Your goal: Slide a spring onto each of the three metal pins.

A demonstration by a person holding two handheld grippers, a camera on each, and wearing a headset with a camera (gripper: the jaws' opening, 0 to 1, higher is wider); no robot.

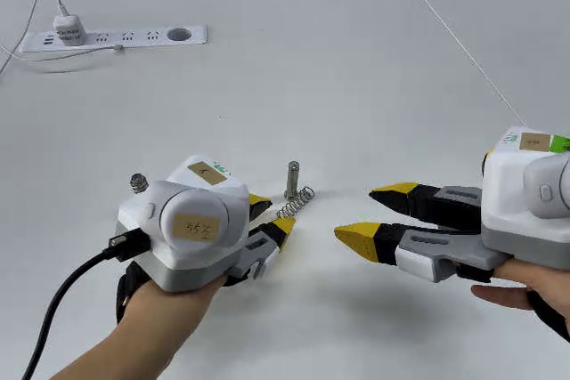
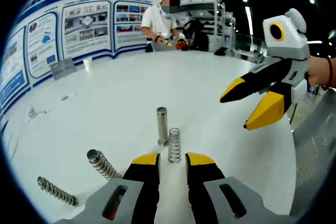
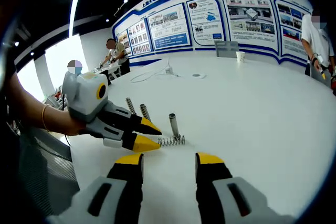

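Loose spring (image 1: 296, 203): a short, silvery open coil lying on its side on the white bench (image 1: 356, 86), one end at the foot of the upright bare pin (image 1: 292, 179). Left tool (image 1: 272, 215) is narrowly parted, its tips flanking the coil's other end; contact cannot be told. Right tool (image 1: 356, 213) gapes wide, empty. A further pin (image 1: 139, 183) is largely hidden behind the left tool's body.

The pin (image 1: 292, 179) was smooth, softly shiny metal; the spring (image 1: 296, 204), bright wire. The table (image 1: 356, 77) was smooth and white. The left gripper (image 1: 274, 214) and right gripper (image 1: 356, 212) had glossy white plastic shells.
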